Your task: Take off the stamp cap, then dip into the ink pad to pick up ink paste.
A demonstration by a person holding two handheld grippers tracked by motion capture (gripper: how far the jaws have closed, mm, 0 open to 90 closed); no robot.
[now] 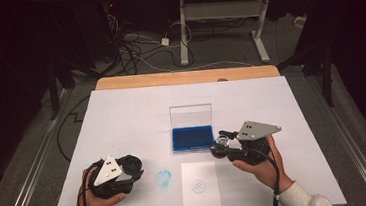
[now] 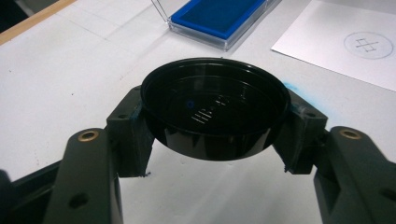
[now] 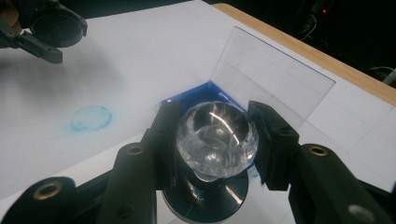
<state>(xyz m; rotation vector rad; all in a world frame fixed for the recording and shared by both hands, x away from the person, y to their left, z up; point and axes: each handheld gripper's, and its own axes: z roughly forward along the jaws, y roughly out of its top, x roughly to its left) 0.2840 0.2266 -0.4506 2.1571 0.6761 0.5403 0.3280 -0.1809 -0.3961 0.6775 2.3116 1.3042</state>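
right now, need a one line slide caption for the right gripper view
Right claw shut on a clear-knobbed stamp beside the open blue ink pad, a blue ink smudge on the white table.

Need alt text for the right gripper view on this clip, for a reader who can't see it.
The right gripper is shut on a clear-knobbed stamp, held beside an open blue ink pad with its clear lid raised. A blue ring mark stains the white table; the left gripper holds a black cap beyond.
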